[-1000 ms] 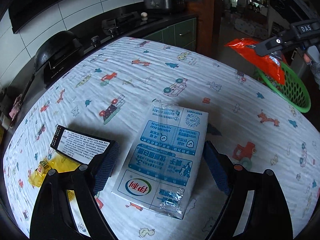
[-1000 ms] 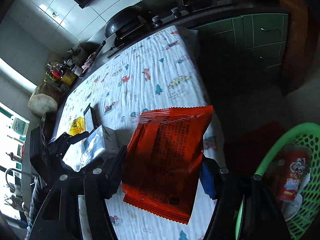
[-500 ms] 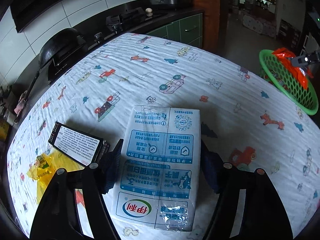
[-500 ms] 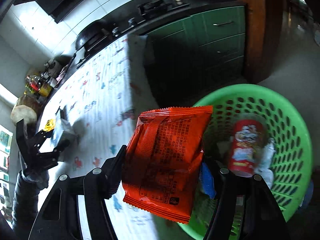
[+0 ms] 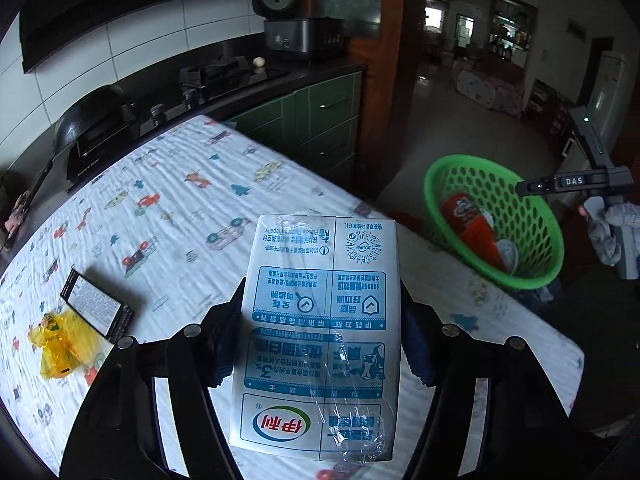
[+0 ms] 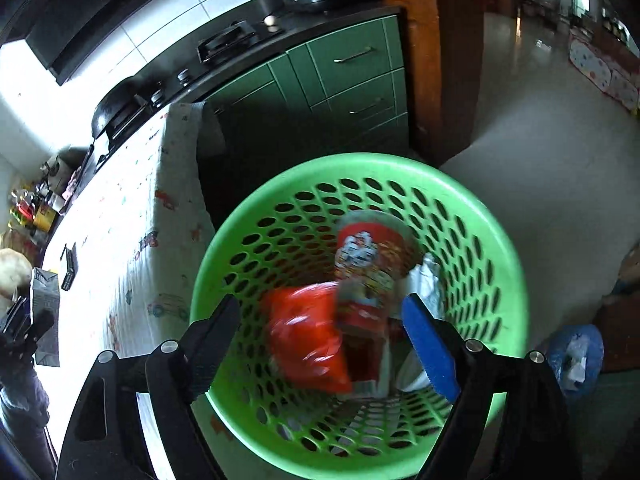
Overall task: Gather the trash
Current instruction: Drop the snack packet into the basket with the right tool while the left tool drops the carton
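My left gripper (image 5: 320, 312) is shut on a white and blue milk carton (image 5: 320, 332) and holds it above the table (image 5: 168, 216), toward the green basket (image 5: 532, 276). My right gripper (image 6: 324, 316) is open over the green basket (image 6: 504, 240). The orange snack bag (image 6: 308, 340) is blurred, falling into the basket beside a red cup (image 6: 364, 264). A yellow wrapper (image 5: 60, 348) and a black box (image 5: 98, 304) lie on the table at the left.
The basket stands on the floor past the table's far edge. A dark counter with a stove (image 5: 216, 74) and green cabinets (image 5: 320, 120) runs behind the table. A blue bag (image 6: 576, 352) lies on the floor at the right.
My right gripper opened and let go of the orange snack bag over the basket. My left gripper closed on the milk carton and lifted it toward the basket.
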The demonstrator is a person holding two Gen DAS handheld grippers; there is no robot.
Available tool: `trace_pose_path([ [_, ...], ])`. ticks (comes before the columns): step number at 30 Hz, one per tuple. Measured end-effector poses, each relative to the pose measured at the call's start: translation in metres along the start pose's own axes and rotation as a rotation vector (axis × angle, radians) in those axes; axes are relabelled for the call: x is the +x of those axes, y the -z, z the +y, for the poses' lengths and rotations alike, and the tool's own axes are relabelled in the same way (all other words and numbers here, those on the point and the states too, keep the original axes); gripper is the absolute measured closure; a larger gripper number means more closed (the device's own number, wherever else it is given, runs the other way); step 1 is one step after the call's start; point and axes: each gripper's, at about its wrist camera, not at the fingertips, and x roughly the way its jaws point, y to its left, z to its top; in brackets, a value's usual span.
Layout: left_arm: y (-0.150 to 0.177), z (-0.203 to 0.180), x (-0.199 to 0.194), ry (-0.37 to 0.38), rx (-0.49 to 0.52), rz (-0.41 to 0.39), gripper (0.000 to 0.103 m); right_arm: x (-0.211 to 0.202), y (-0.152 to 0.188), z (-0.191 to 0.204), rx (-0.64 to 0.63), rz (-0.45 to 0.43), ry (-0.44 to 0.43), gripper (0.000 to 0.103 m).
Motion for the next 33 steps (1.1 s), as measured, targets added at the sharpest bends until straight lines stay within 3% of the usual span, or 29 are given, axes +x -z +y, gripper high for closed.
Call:
trace_pose_path([
  [10,-0.035,-0.100,0.026,0.129,0.058,-0.002,0.037,-0.043,0.029,-0.023,-0.013,-0.065,-0.038,0.021],
  [22,-0.068,-0.224,0.115,0.229,0.151,0.107,0.037,-0.084,0.068,-0.064,-0.016,-0.146,-0.050,0.019],
  [26,-0.072,-0.249,0.140,0.263,0.152,0.148,0.035,-0.085,0.077,-0.080,-0.006,-0.147,-0.050,0.019],
  [28,-0.072,-0.257,0.148,0.259,0.142,0.157,0.027,-0.085,0.079,-0.086,0.002,-0.143,-0.049,0.019],
  [33,-0.070,-0.262,0.151,0.274,0.116,0.158,0.020,-0.084,0.084,-0.089,0.011,-0.140,-0.050,0.019],
])
